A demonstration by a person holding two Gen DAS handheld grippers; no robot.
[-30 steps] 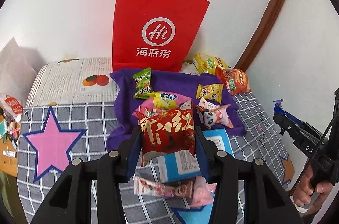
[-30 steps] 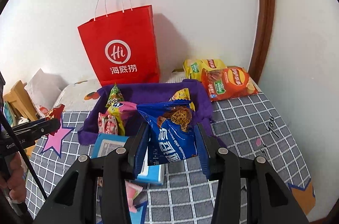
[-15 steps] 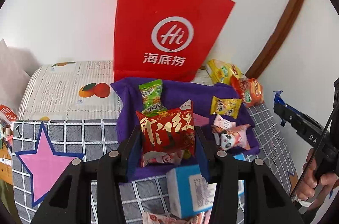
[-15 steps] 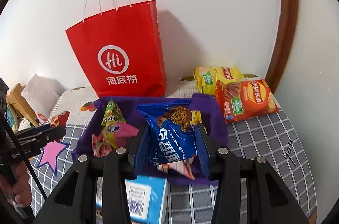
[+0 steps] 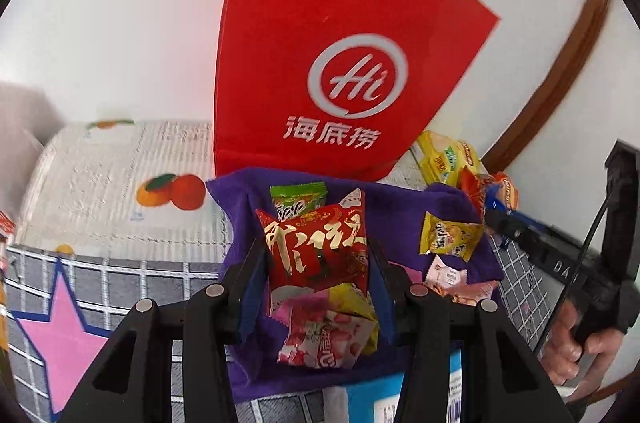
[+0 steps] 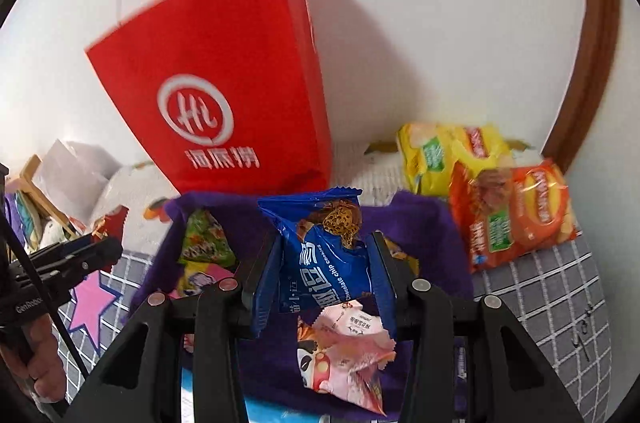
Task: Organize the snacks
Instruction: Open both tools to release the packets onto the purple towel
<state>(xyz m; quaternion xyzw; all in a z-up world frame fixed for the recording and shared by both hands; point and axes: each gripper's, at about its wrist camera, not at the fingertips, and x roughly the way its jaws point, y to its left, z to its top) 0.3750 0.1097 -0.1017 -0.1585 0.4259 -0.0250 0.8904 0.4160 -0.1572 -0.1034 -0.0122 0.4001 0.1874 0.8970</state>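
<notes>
Two packets in transit: left claw (image 5: 318, 269) clamped on the red snack packet (image 5: 318, 251), right claw (image 6: 324, 273) clamped on the blue cookie packet (image 6: 324, 255), both carried from above the blue box (image 5: 400, 399) to over the purple cloth (image 5: 404, 211), nearing the red paper bag (image 5: 340, 83), their likely destination.

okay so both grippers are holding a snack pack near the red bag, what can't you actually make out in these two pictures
- Inside of the red paper bag: both wrist views show only its outer face.
- Bag handles: cut off by the top edge in the left view, blurred in the right.
- Blue box: cut off by the bottom edge, left view.
- Small print on the red snack pack and blue cookie pack: too small; the fingers cover their sides.
</notes>
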